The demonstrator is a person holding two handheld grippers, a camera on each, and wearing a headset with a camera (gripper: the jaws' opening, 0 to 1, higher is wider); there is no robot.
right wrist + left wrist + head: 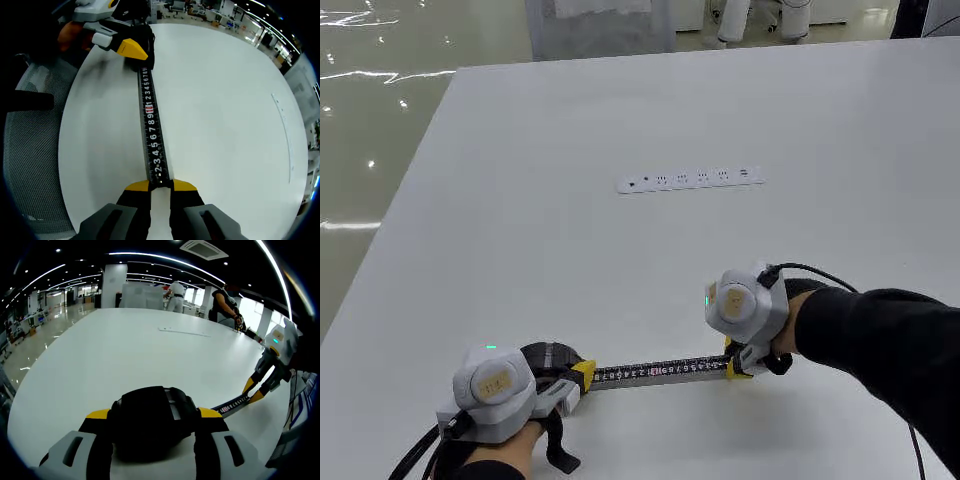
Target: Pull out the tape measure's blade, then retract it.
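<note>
A black tape measure case (552,360) rests on the white table (650,120) near its front edge, and my left gripper (578,378) is shut on it. In the left gripper view the case (152,420) sits between the yellow-tipped jaws. A dark numbered blade (658,371) runs out to the right, about a hand's width long. My right gripper (738,368) is shut on the blade's end. In the right gripper view the blade (151,132) stretches from my jaws up to the case (140,47), showing numbers past 10.
A white power strip (690,179) lies flat in the middle of the table, well beyond both grippers. Grey mesh chair backs (35,150) stand at the near edge. People stand past the far edge (222,302).
</note>
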